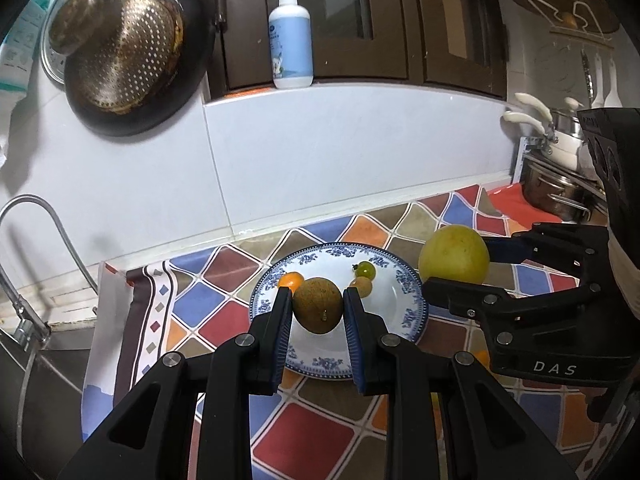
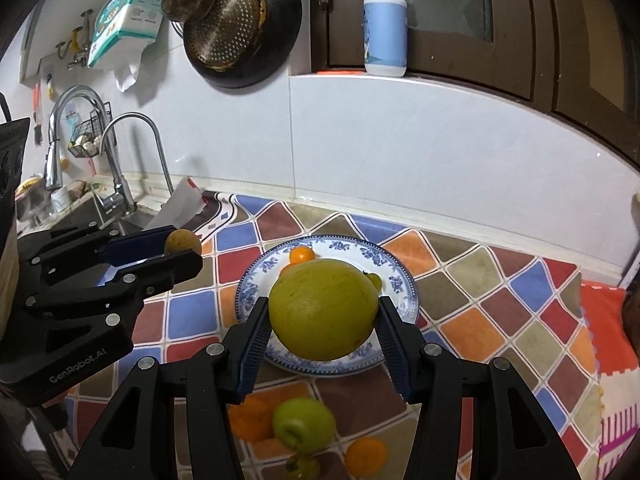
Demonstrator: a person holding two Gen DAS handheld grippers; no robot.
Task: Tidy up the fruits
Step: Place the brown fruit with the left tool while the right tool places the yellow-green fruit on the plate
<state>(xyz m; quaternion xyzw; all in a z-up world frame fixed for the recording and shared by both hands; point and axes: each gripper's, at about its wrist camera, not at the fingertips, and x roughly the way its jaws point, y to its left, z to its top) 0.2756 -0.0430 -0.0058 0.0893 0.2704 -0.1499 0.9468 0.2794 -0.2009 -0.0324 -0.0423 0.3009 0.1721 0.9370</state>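
- The right gripper (image 2: 323,322) reaches forward above the blue-patterned plate (image 2: 406,280), jaws spread wide and clamped on a large yellow-green fruit (image 2: 323,310) lifted clear of the plate.
- The left gripper (image 1: 317,306) is level above the same plate's near edge, jaws narrowed onto a small brown speckled fruit (image 1: 318,305) held in the air.
- On the plate lie a small orange fruit (image 1: 291,280), a green tomato (image 1: 366,269) and a yellowish one (image 1: 361,286).
- On the patterned cloth (image 2: 500,300) near the plate sit a green apple (image 2: 304,423) and oranges (image 2: 366,456).
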